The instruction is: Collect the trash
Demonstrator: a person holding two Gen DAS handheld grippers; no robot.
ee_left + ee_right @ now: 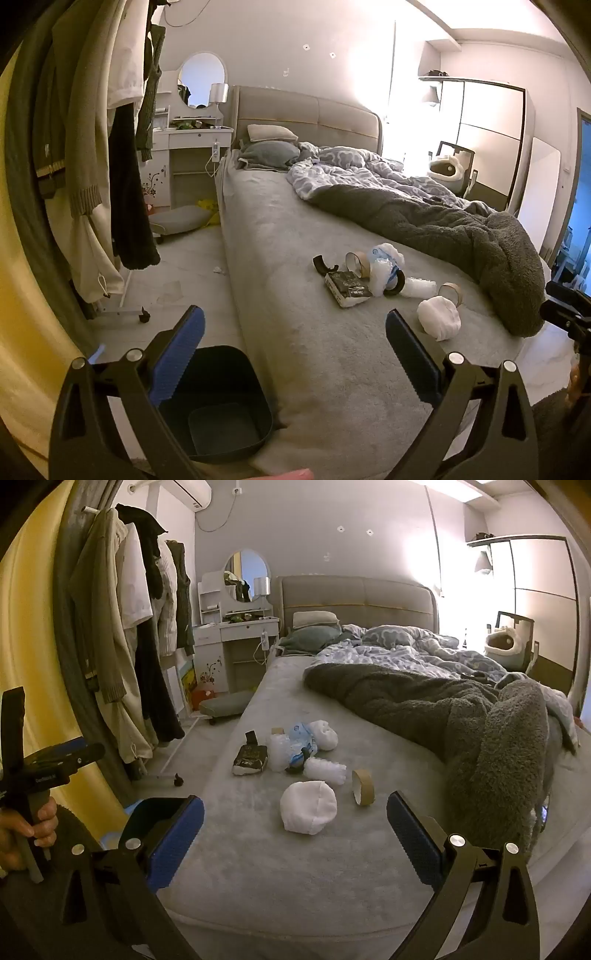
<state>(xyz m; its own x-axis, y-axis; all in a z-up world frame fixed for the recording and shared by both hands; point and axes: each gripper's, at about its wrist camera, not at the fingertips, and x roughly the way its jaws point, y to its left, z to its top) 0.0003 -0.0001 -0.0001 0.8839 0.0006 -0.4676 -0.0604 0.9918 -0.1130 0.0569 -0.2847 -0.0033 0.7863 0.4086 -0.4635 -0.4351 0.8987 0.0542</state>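
Leftmost, a rack of hanging coats and jackets in olive, cream and black stood against the yellow curtain, with a white dressing table carrying an oval mirror beyond it near the head of the bed. Down on the pale floor, tight against the bed's near corner, sat a dark, open-topped plastic waste bin; nothing could be seen inside it. The left gripper hovered above that corner with its blue-padded jaws spread wide and nothing between them, one pad over the bin and the other over the mattress.

Further right, on the grey plush bed cover, the trash lay in a loose cluster: a curved black plastic scrap, a small dark printed carton, a brown cardboard tape core, crumpled clear and blue-printed plastic wrappers, and a clear ribbed plastic piece. Nearer the foot, apart from the cluster, lay a bundled white cloth-like wad with a second brown cardboard ring standing on edge just beside it. The right gripper pointed toward that wad from the foot of the bed, jaws likewise wide apart and holding nothing. On the far right, a rumpled dark grey fleece blanket and blue patterned duvet covered the rest of the mattress.
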